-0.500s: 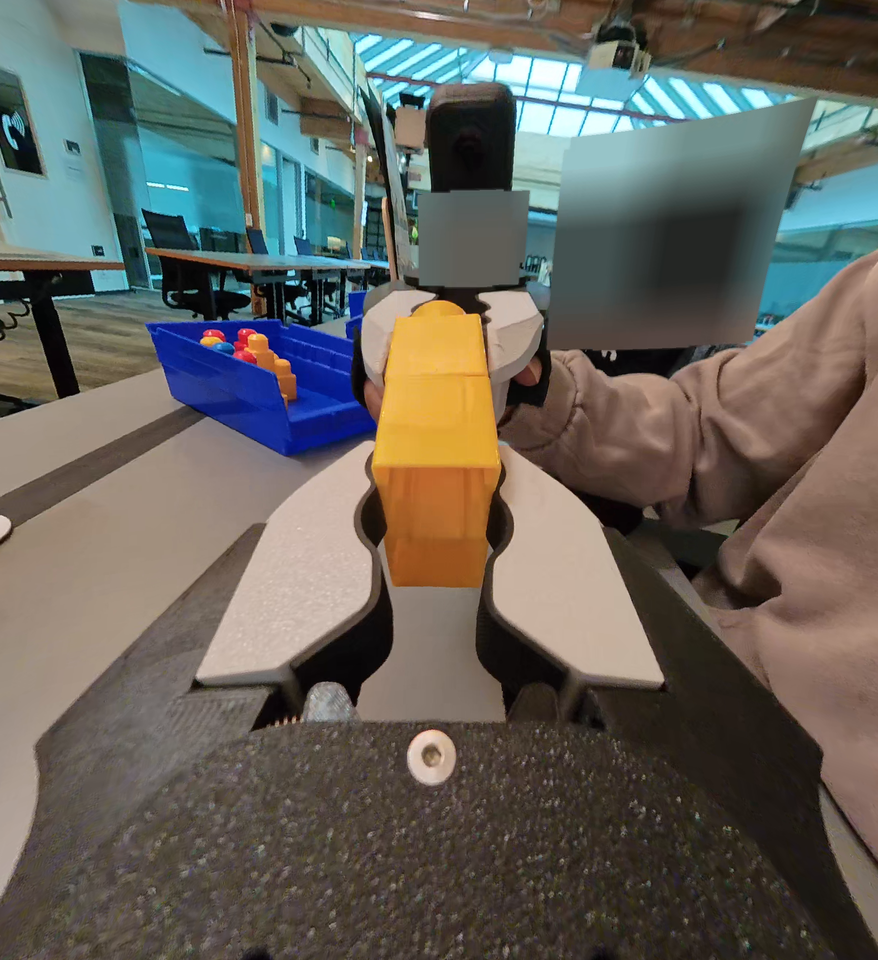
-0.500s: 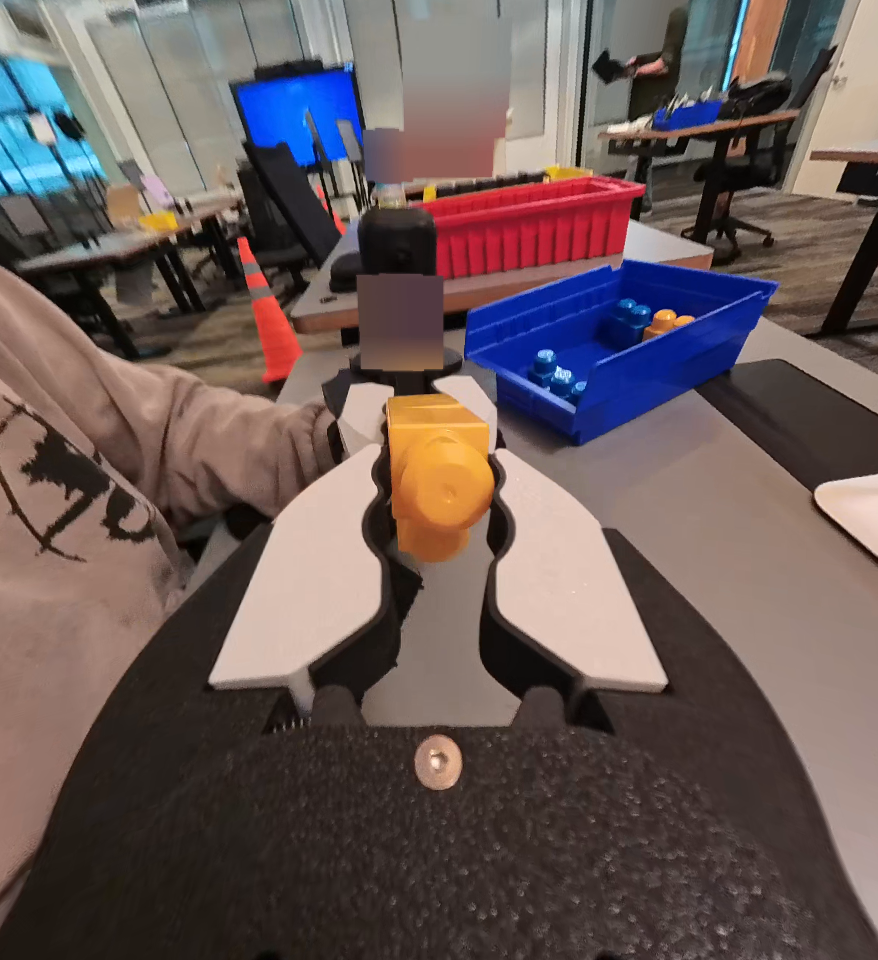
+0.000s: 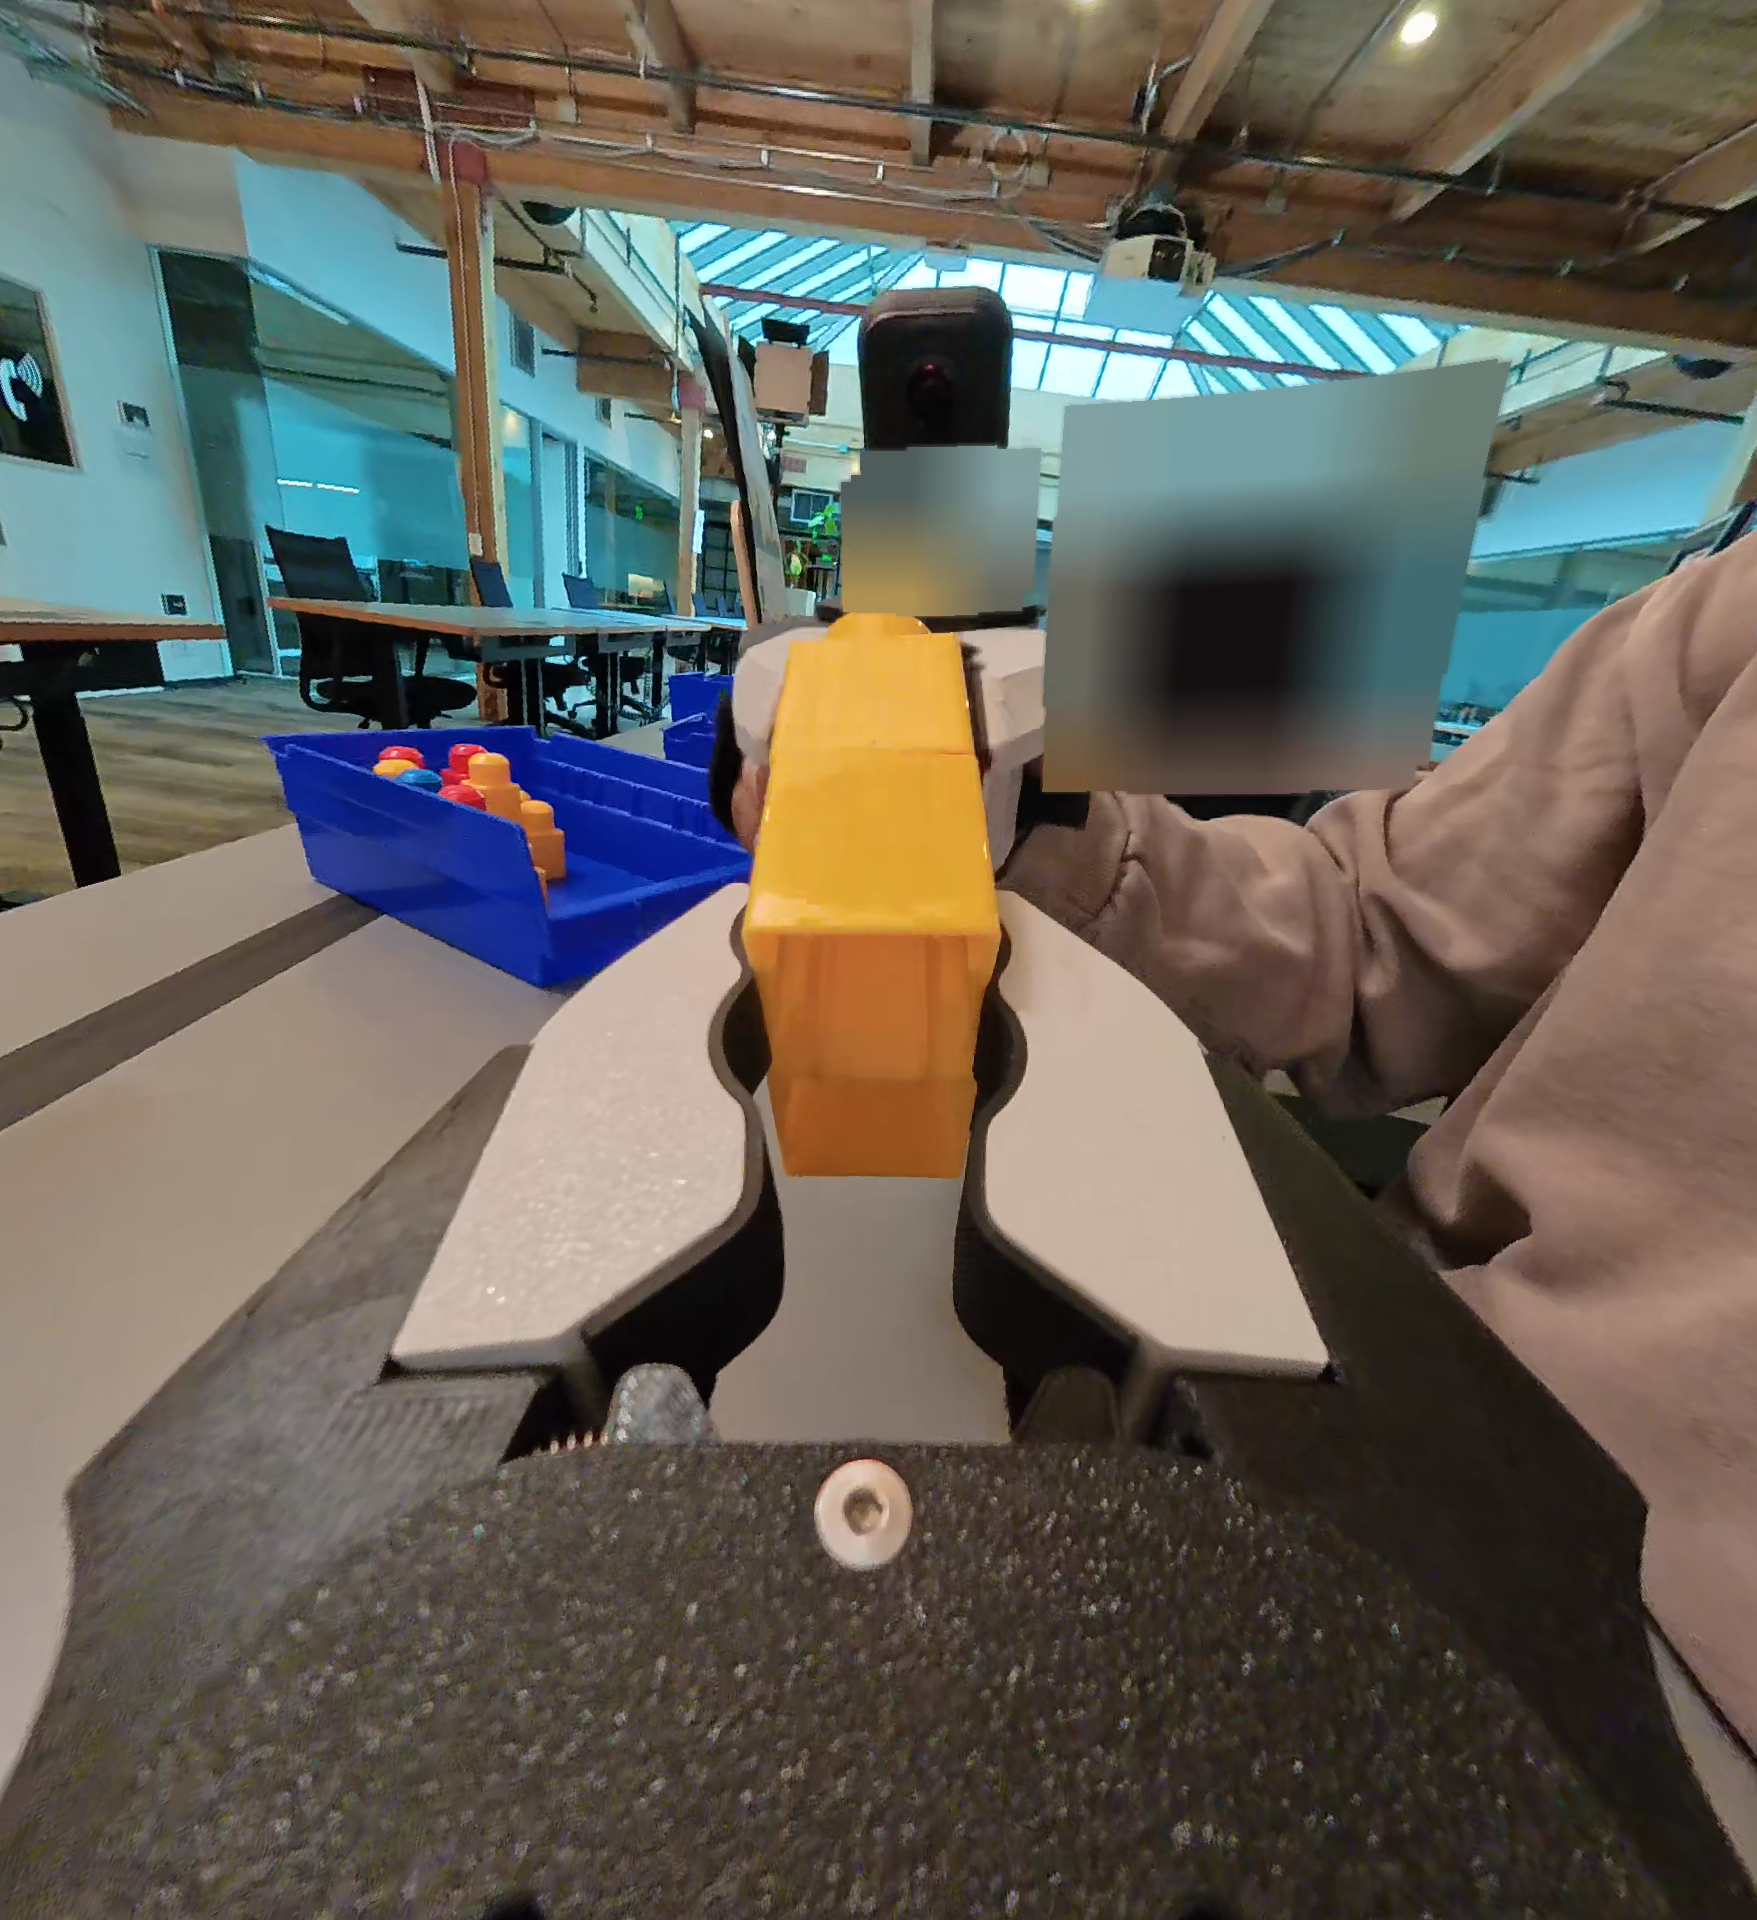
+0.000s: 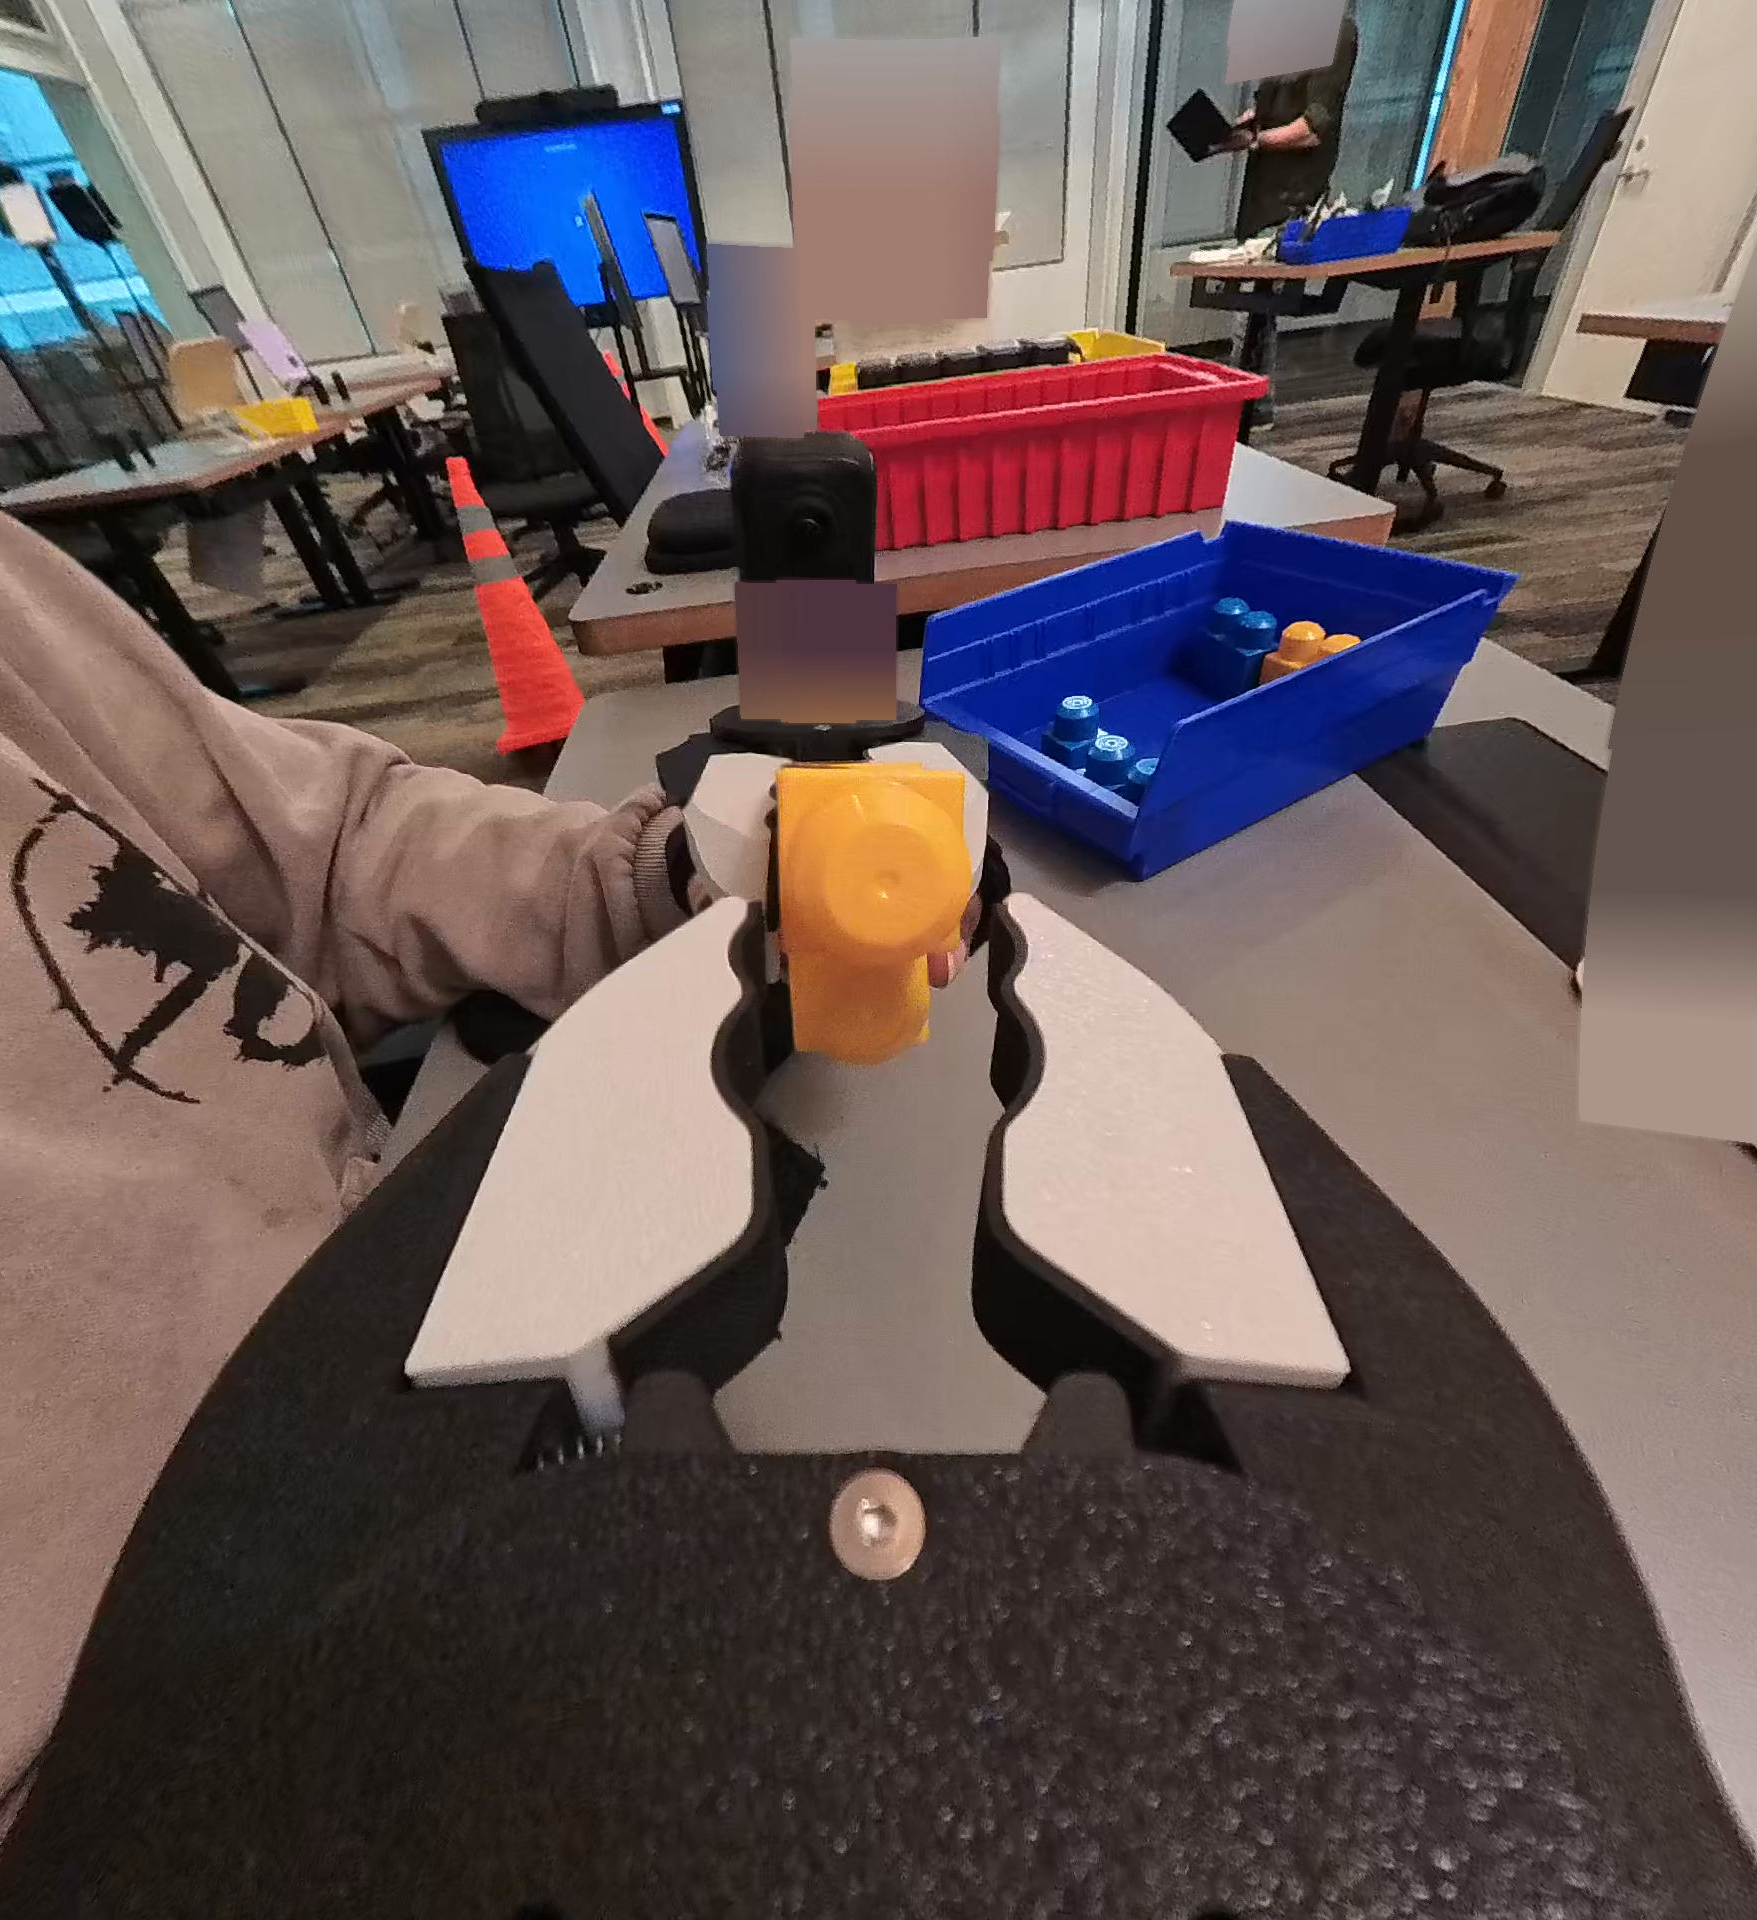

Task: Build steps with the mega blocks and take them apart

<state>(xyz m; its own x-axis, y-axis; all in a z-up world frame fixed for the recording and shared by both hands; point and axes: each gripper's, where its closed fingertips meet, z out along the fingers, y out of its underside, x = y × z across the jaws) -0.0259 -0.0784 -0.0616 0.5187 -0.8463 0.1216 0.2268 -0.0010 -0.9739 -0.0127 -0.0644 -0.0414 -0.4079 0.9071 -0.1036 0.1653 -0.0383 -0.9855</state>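
The left gripper (image 3: 869, 997) clamps the near end of the orange block stack (image 3: 869, 883), held above the grey table (image 3: 178, 1091). The right gripper (image 4: 879, 940) stands parted around the studded end, its fingers (image 4: 1113, 1091) apart from the plastic. A blue bin (image 3: 500, 883) sits beyond.

The mega blocks (image 3: 869, 894) pressed end to end are orange-yellow, between pale grey fingers (image 3: 604, 1164) on a speckled black tool body. The worktop (image 3: 126, 1195) is light grey with a dark grey band, and carries a bright blue bin (image 3: 458, 883) of red, blue and orange blocks. Another blue bin (image 4: 1258, 769) holds blue and orange ones; the sleeve (image 4: 334, 894) is beige-brown with a black print.
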